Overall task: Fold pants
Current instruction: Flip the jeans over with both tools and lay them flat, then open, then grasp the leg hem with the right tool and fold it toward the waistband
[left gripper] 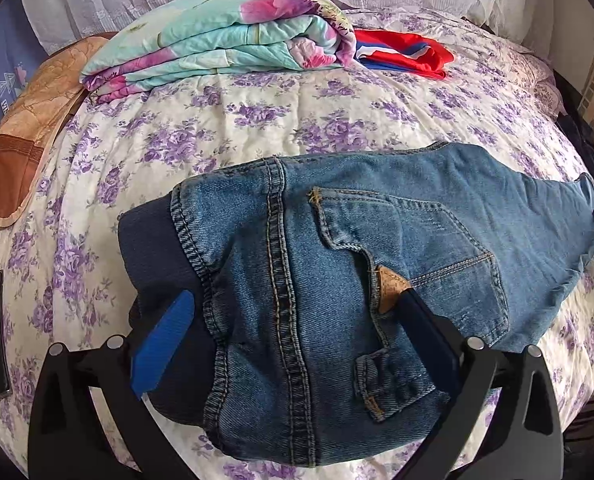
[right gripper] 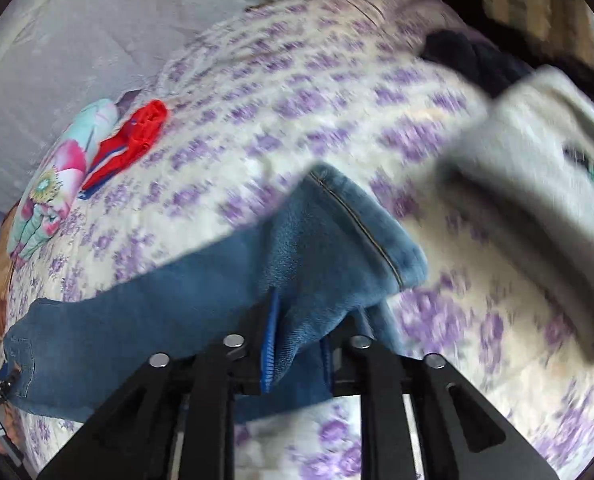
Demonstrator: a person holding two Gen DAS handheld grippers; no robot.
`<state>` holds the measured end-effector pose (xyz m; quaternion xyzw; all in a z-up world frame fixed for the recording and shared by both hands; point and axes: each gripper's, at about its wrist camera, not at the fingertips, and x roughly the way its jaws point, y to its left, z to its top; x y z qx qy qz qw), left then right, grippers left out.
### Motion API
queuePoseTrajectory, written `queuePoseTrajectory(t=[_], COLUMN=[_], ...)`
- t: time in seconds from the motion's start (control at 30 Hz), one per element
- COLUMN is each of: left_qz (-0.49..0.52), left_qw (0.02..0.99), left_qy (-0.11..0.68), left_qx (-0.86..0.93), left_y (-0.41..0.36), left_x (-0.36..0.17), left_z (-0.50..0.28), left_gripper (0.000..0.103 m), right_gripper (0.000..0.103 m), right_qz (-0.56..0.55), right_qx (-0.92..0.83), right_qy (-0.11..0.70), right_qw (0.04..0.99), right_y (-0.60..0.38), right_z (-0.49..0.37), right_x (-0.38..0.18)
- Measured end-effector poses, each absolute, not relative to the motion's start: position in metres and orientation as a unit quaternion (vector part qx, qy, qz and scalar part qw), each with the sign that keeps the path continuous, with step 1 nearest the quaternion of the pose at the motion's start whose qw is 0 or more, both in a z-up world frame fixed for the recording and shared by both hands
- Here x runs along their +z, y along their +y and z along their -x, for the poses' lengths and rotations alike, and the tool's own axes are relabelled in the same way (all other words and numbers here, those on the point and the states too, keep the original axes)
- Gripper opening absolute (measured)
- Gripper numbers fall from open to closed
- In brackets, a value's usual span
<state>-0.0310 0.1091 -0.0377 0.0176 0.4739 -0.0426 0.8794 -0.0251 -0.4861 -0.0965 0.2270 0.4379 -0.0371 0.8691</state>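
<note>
The jeans [left gripper: 337, 280] lie folded on the bed [left gripper: 257, 120], on its quilted cover printed with purple flowers. Their long axis runs across the left wrist view: the dark ribbed waistband is at the left, and the legs taper away to the right edge. The cloth is faded blue denim with tan double stitching, a back pocket facing up and a small tan leather tab beside it.

The left tool [left gripper: 293, 300] stands wide open over the waistband end, its blue ribbed pad on the dark band and the other finger by the leather tab, not pinching anything.

The right tool [right gripper: 297, 332] is nearly closed on a fold of the jeans [right gripper: 317, 248] at the leg end, with soft blue cloth bunched between its fingers. That view is blurred.

A folded floral blanket [left gripper: 217, 40] and a red garment [left gripper: 401, 52] lie farther back on the bed.
</note>
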Motion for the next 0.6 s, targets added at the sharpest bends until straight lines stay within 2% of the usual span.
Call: queuePoseTrajectory(t=[0.1, 0.17, 0.2, 0.23, 0.37, 0.47, 0.5, 0.53, 0.57, 0.6], left_qz=[-0.021, -0.012, -0.005, 0.0, 0.018, 0.035, 0.041, 0.049, 0.055, 0.058], left_qw=[0.877, 0.878, 0.88, 0.883, 0.886, 0.886, 0.886, 0.885, 0.884, 0.884], left_qy=[0.478, 0.477, 0.474, 0.47, 0.464, 0.461, 0.461, 0.463, 0.464, 0.464], left_qx=[-0.042, -0.032, -0.027, -0.024, -0.012, 0.007, 0.011, 0.014, 0.017, 0.023], left_y=[0.11, 0.116, 0.12, 0.123, 0.138, 0.147, 0.15, 0.153, 0.155, 0.157], left_x=[-0.036, -0.033, -0.03, -0.027, -0.022, -0.022, -0.023, -0.023, -0.024, -0.026], left_z=[0.031, 0.035, 0.039, 0.044, 0.061, 0.071, 0.073, 0.075, 0.076, 0.076], left_gripper=[0.099, 0.099, 0.099, 0.099, 0.099, 0.099, 0.099, 0.099, 0.099, 0.099], right_gripper=[0.032, 0.047, 0.063, 0.067, 0.067, 0.067, 0.065, 0.024, 0.008, 0.008], right_qz=[-0.265, -0.249, -0.221, -0.194, -0.148, -0.093, -0.092, -0.102, -0.124, -0.122], right_qx=[-0.018, -0.043, -0.066, -0.078, -0.074, -0.071, -0.072, -0.055, -0.029, -0.038], right_qy=[0.412, 0.398, 0.381, 0.363, 0.341, 0.376, 0.395, 0.415, 0.439, 0.445], right_qw=[0.871, 0.882, 0.895, 0.908, 0.925, 0.919, 0.911, 0.903, 0.889, 0.886], right_y=[-0.497, -0.497, -0.495, -0.493, -0.489, -0.485, -0.486, -0.488, -0.49, -0.49], right_z=[0.043, 0.054, 0.059, 0.061, 0.028, -0.019, -0.036, -0.047, -0.057, -0.059], right_x=[-0.093, -0.077, -0.066, -0.056, -0.038, -0.044, -0.051, -0.059, -0.067, -0.068])
